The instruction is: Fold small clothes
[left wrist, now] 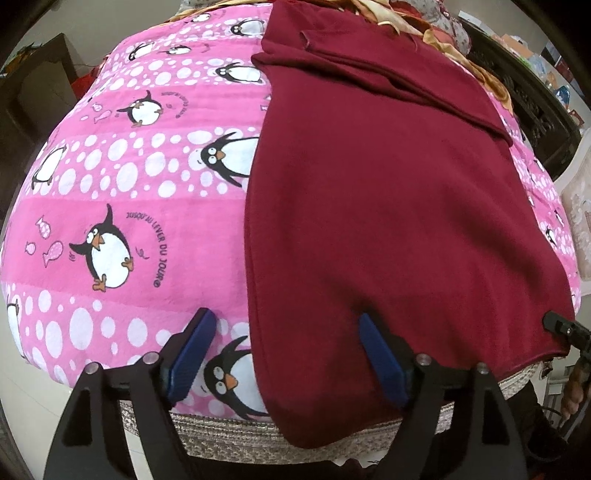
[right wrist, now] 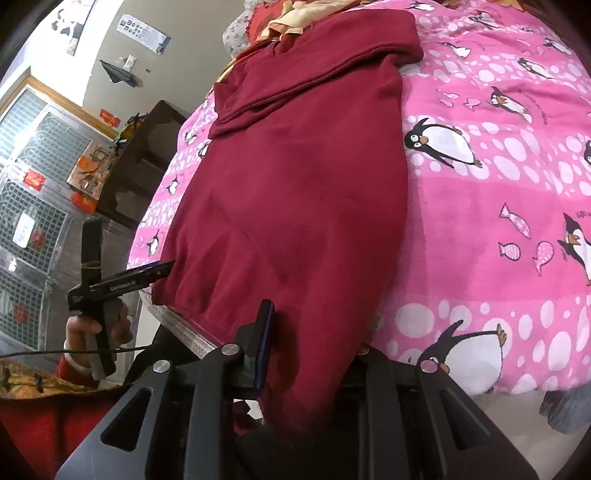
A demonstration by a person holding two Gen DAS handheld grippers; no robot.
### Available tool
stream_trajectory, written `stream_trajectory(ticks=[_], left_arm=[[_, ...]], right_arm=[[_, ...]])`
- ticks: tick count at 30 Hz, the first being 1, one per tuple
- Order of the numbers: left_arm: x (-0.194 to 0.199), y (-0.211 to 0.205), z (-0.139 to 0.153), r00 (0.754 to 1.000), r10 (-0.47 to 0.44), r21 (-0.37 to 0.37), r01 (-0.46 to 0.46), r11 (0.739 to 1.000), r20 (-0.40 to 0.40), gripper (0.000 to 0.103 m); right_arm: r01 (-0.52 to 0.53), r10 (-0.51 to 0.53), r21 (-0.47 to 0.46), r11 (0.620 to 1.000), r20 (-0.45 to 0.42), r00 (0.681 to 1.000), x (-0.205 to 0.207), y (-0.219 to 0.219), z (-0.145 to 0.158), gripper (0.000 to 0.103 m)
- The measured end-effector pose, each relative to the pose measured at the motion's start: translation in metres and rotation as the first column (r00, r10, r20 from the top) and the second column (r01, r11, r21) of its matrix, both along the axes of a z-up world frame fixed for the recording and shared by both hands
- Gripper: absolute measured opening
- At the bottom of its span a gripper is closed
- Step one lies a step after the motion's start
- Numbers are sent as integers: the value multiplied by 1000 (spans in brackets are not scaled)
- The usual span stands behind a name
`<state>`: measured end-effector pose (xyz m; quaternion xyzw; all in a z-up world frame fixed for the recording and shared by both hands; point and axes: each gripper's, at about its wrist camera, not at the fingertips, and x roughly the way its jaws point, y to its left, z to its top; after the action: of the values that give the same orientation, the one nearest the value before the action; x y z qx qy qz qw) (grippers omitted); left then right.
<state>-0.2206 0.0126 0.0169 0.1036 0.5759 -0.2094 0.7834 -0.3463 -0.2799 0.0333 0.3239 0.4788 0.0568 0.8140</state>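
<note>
A dark maroon, soft-knit garment (left wrist: 388,221) lies flat and lengthwise on a pink quilted bedspread printed with penguins, fish and white spots (left wrist: 122,192). Its body is smooth, with faint creases only; at the far end a sleeve is folded across the top in a neat diagonal band, showing a doubled hem edge. The near hem, with a narrow stitched band, reaches the front edge of the bed and hangs slightly over a grey speckled trim (left wrist: 229,432).

The left gripper (left wrist: 288,347), with blue pads on black arms, stands wide open at the garment's near corner: one pad rests over the bedspread, the other on the maroon cloth, the garment's side edge running between them. The right gripper (right wrist: 314,343) sits at the hem's other corner; its left pad shows beside the cloth, while the fabric drapes over and hides the other finger, so whether it is clamped on the cloth cannot be told. Crumpled tan and red fabrics (left wrist: 413,26) lie beyond the garment's far end.
</note>
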Motion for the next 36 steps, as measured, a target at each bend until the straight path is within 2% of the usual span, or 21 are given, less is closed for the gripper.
stream_trajectory(ticks=[5,7,8,9,11,15,17,23,28,33,36], left_arm=[[-2,-5,0,1000,-3,3,3,1000,2,84],[-1,-6,1,1000,-4,2,4,1000,4,79],[-1,-5,2,1000,-8,1,8,1000,9,64],[-1,-4,6,1000,-13,-8,13,1000,14,37],[0,-2,9,1000,-16,-59,14,998,-19,11],[5,0,15,999,-20,-106,16,994,-44,9],[9,3,24,998,-21,-156,13,988,-52,9],[33,14,67,1000,23,-302,-17,953,14,9],[50,6,87,996,55,-341,-30,939,66,9],[65,5,108,987,94,-372,-39,927,131,9],[78,-4,116,981,119,-361,-55,931,156,9]], right_arm=[[-13,13,5,1000,2,1000,-1,-2,0,30],[-33,33,-17,999,4,999,0,1,4,27],[-44,45,-21,999,13,999,1,1,7,25],[-49,50,-18,999,25,998,1,2,10,25],[-57,57,-8,998,54,997,1,2,16,23],[-66,65,1,998,114,991,5,1,32,22],[-66,64,8,998,147,987,8,0,43,22],[-20,14,25,999,238,971,15,-12,70,19],[59,-72,49,997,330,941,25,-24,87,19],[98,-90,-2,995,365,927,39,-33,105,19],[126,-102,-42,991,366,925,49,-40,114,19]])
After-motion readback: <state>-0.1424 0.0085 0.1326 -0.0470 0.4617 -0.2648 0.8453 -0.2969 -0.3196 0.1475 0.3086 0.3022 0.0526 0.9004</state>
